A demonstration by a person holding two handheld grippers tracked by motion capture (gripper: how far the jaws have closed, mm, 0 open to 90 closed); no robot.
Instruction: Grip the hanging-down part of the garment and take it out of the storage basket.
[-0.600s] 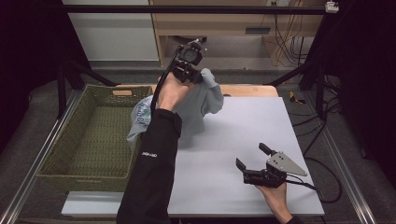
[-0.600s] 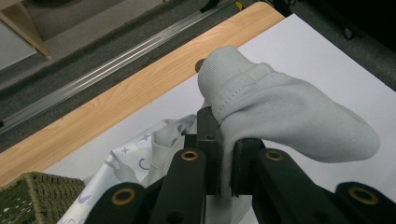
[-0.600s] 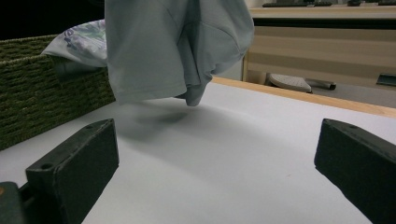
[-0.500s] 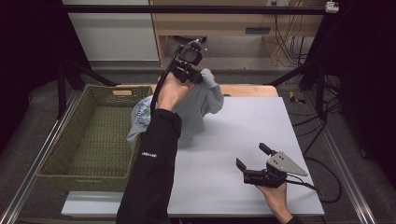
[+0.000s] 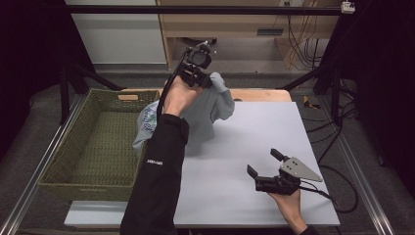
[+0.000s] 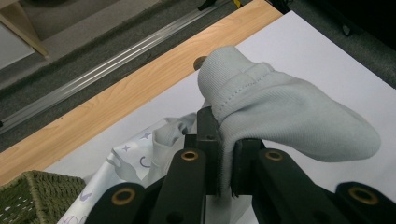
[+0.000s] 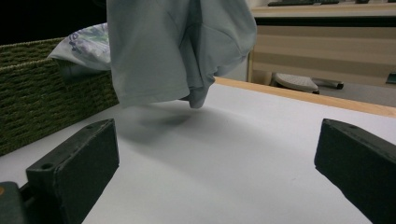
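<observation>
From above, next to nothing has changed from half a second ago: the left gripper point(image 5: 199, 73) is still held high over the far edge of the table point(image 5: 274, 132), its jaws clamped on a pale grey garment point(image 5: 208, 110) that hangs down from it, and the right gripper point(image 5: 266, 169) still rests low near the front right of the table with its jaws spread wide and nothing between them. The garment's lower part trails toward the green woven basket point(image 5: 73, 152) at the left, where a white patch with a purple print point(image 5: 147, 122) lies over the basket's rim. The left gripper view brings out what the high view cannot: a ribbed, stitched edge of the garment point(image 6: 280, 107) is pinched in the narrow gap between the two black jaws, with the printed cloth point(image 6: 135, 158) lower down and a corner of the basket point(image 6: 32, 196) at the bottom left. The right gripper view, from table height, shows the garment point(image 7: 177, 51) dangling with its lowest folds just above the white tabletop point(image 7: 224, 168), a blurred shadow beneath it, and the basket's wall point(image 7: 46, 102) beside it.
</observation>
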